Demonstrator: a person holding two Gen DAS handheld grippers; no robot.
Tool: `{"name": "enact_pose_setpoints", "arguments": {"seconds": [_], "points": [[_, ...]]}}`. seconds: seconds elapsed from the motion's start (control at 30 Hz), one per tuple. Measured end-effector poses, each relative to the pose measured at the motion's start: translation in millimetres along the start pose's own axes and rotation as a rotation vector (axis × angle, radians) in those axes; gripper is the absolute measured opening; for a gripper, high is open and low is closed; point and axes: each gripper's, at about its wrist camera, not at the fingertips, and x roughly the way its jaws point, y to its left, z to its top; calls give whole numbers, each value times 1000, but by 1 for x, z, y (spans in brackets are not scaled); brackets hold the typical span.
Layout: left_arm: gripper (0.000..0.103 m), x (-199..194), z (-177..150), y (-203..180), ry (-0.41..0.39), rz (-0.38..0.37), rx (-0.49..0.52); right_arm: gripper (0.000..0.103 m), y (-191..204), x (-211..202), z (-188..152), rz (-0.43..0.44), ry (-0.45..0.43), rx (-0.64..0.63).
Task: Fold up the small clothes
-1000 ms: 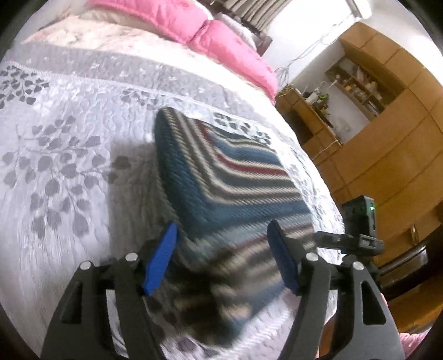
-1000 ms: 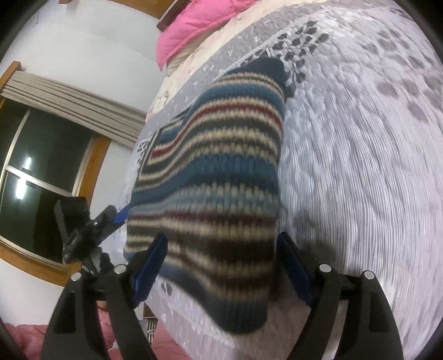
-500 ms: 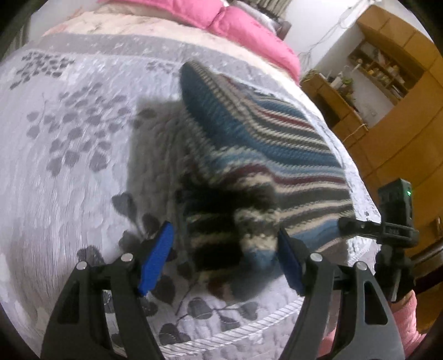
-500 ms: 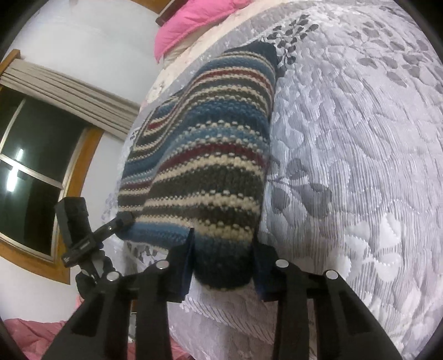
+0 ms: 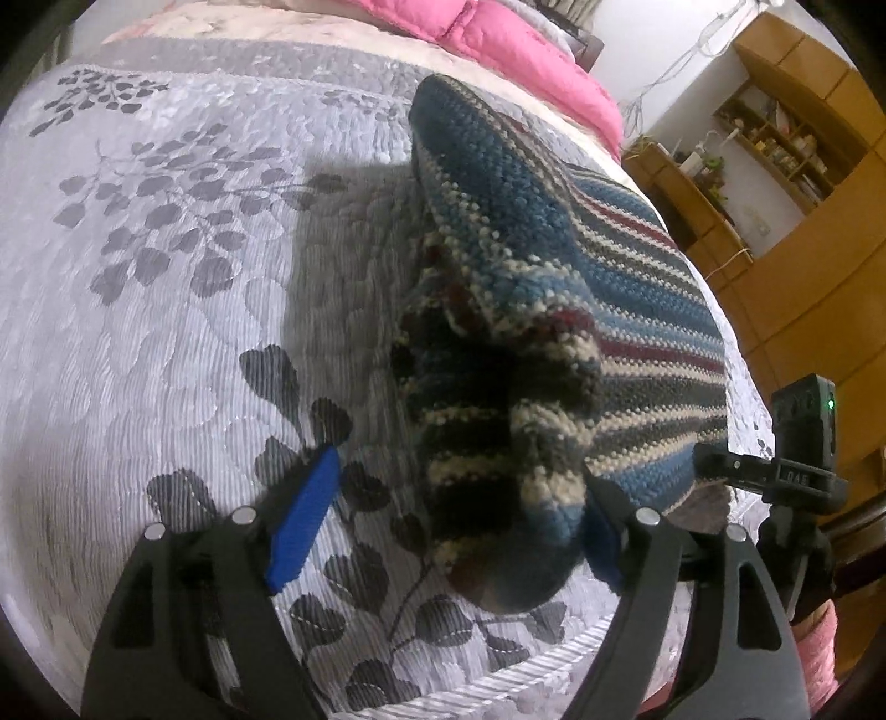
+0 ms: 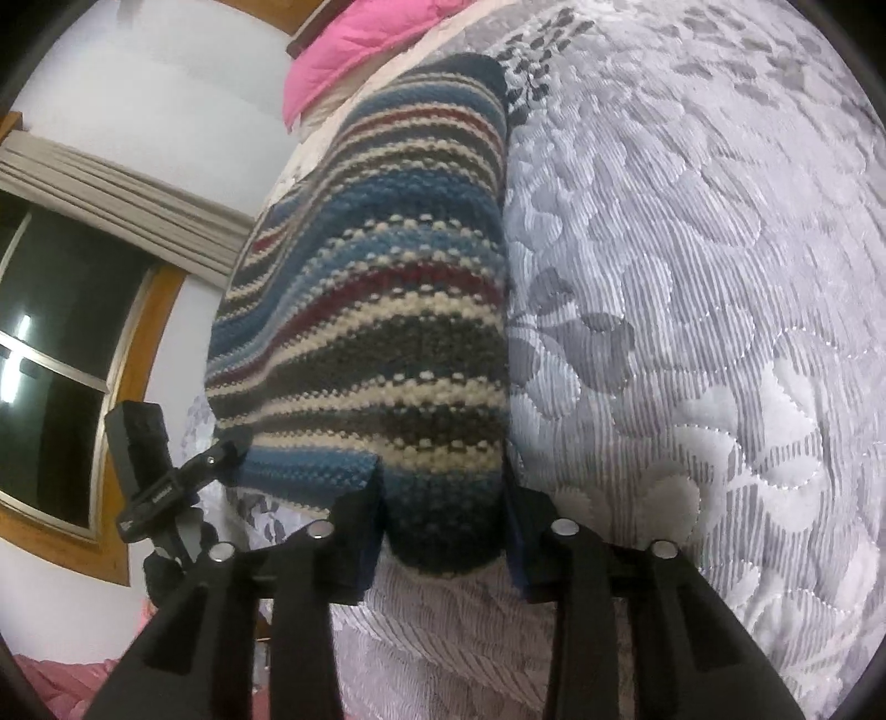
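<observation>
Left wrist view: the left tongs [image 5: 451,518] are seen with jaws wide apart; the blue pad of the left finger [image 5: 303,523] hangs free above the quilt [image 5: 166,310], and the right finger is partly hidden behind the knit. A striped sweater [image 5: 554,288] (blue, cream, grey, dark red bands) is noted lying on the quilt near the bed's edge, its near corner bunched and drooping between the open jaws; whether that corner touches the right finger cannot be told. A leaf pattern in grey is recorded on the quilt, and a pink duvet [image 5: 498,39] is seen at the far end of the bed. Wooden cabinets [image 5: 803,183] are seen at the right, beyond the bed. The other gripper's camera block [image 5: 803,437] with a green light is seen at the right edge, just beside the sweater's lower right corner. Right wrist view: the right tongs [image 6: 443,526] are seen drawn in and clamped on the sweater [image 6: 376,310]'s near folded end, both pads pressed into the knit, which bulges between them. The sweater is seen running away from the tongs over the quilt [image 6: 692,332] toward the pink duvet [image 6: 354,50]. A dark window [image 6: 55,332] with wooden frame and a pleated curtain [image 6: 122,205] are recorded at the left. The left gripper's camera block [image 6: 144,459] is seen beside the sweater's left corner.
</observation>
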Motion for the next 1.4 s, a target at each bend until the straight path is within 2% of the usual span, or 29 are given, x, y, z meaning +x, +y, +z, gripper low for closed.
{"name": "enact_pose_setpoints", "arguments": {"seconds": [0.1,0.2,0.23,0.37,0.53,0.6,0.8,0.93,1.1,1.4], "points": [[79,-8,-3,-4,0,13,-16,57,14,-4,-5,-59,-27,-31],[81,-20,-10,-14,-5,59,-10,80,28,-11,-12,-108,-58,-54],[83,-23,-12,-16,-7,68,-9,90,34,-16,-16,-150,-76,-67],[88,-42,-21,-33,-23,130,-2,100,54,-31,-30,-297,-122,-109],[90,-62,-32,-55,-44,175,25,99,76,-41,-46,-448,-149,-150],[90,-67,-35,-64,-55,203,46,99,83,-43,-51,-481,-150,-154],[90,-80,-50,-83,-68,253,90,99,103,-55,-64,-436,-181,-165],[90,-85,-58,-87,-59,267,84,99,121,-62,-72,-514,-209,-195],[91,-97,-65,-100,-77,340,118,99,130,-68,-81,-485,-220,-200],[91,-121,-70,-118,-125,352,138,99,149,-74,-95,-506,-234,-223]]}}
